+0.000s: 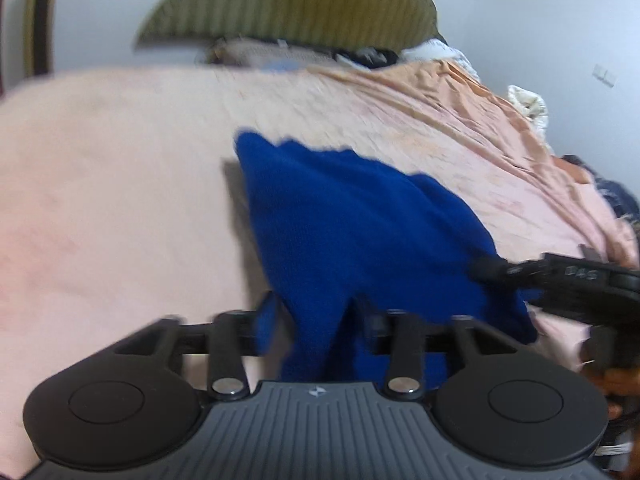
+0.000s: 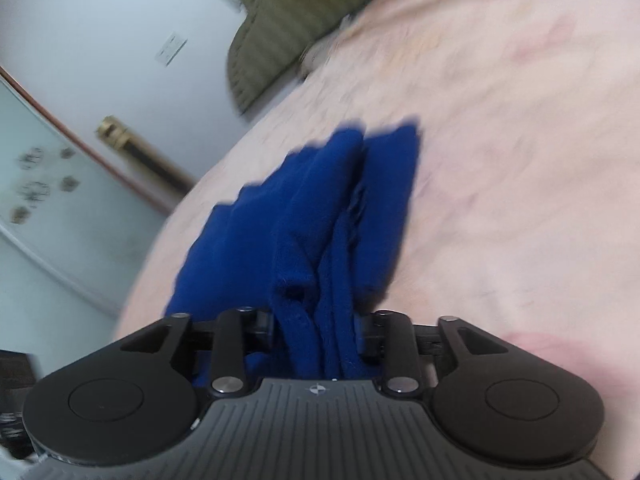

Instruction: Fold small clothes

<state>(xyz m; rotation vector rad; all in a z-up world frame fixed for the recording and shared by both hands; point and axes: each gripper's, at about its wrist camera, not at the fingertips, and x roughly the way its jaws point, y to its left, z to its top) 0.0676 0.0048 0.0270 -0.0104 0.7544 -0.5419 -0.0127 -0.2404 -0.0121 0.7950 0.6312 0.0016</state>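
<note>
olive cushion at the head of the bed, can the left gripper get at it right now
Probably not yet: the left gripper is shut on the blue garment, and the olive cushion lies far across the pink sheet.

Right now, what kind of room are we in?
Most likely a bedroom. A wide bed with a pink sheet fills the view, an olive pillow sits at its far end, and a blue garment lies on it.

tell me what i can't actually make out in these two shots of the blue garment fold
- Left wrist view: motion blur smears the blue garment, so its type and edges are unclear.
- Left gripper: cloth covers the fingertips.
- Right wrist view: bunched folds hide the right gripper fingertips.
- Left wrist view: items behind the olive pillow on the pink bedsheet are too blurred to name.
</note>
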